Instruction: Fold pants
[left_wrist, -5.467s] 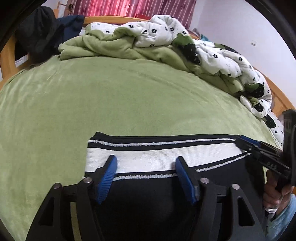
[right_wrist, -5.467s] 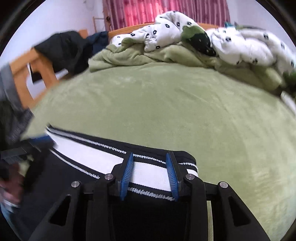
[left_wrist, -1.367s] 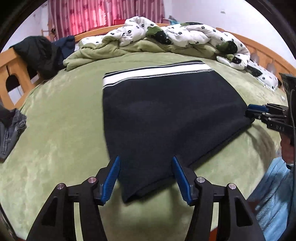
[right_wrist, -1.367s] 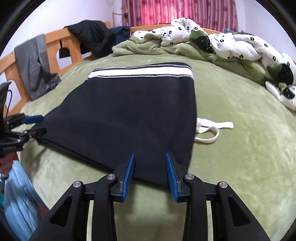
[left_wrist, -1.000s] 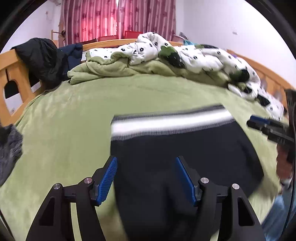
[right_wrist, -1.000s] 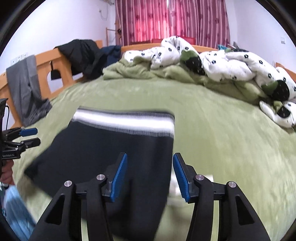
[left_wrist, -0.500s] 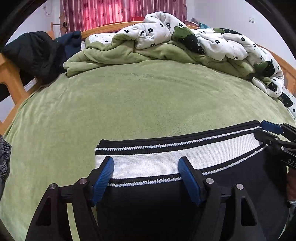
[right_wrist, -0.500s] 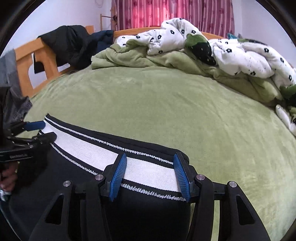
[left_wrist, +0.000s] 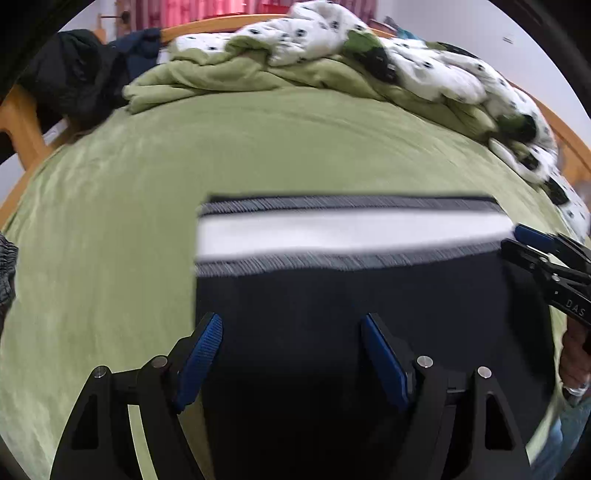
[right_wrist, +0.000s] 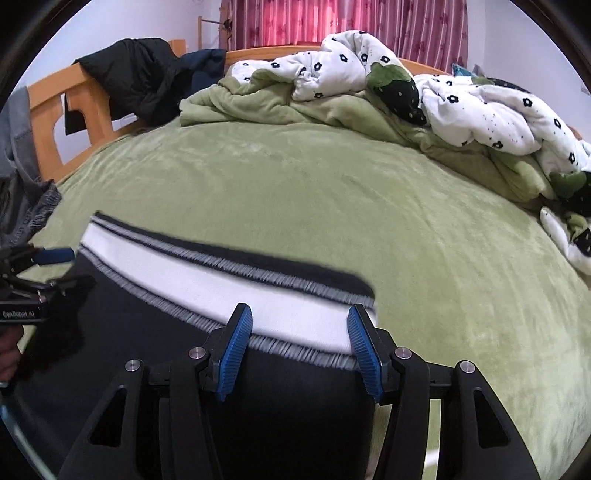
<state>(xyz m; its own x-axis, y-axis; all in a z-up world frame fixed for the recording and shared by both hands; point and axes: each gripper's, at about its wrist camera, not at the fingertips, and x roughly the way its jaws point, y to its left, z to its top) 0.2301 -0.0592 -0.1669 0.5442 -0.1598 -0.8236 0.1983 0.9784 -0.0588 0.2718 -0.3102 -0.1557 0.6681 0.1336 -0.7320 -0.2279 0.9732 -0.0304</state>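
Black pants (left_wrist: 351, 314) with a white, black-edged waistband (left_wrist: 351, 230) lie folded on the green bed. They also show in the right wrist view (right_wrist: 110, 332), waistband (right_wrist: 221, 280) running left to right. My left gripper (left_wrist: 291, 350) is open, its jaws wide apart over the black fabric, below the waistband. My right gripper (right_wrist: 299, 339) is open over the waistband's right end. Each gripper shows in the other's view: the right gripper (left_wrist: 539, 254) at the waistband's right end, the left gripper (right_wrist: 40, 269) at the left end.
A green blanket and a white flowered quilt (right_wrist: 369, 85) are heaped at the far side of the bed. Dark jackets (right_wrist: 140, 74) hang on the wooden bed frame (right_wrist: 55, 122) at the left. Grey clothing (right_wrist: 22, 192) lies at the left edge.
Both grippers have drawn back toward me from the waistband; the left one now hovers over the black fabric. The pants lie flat and released.
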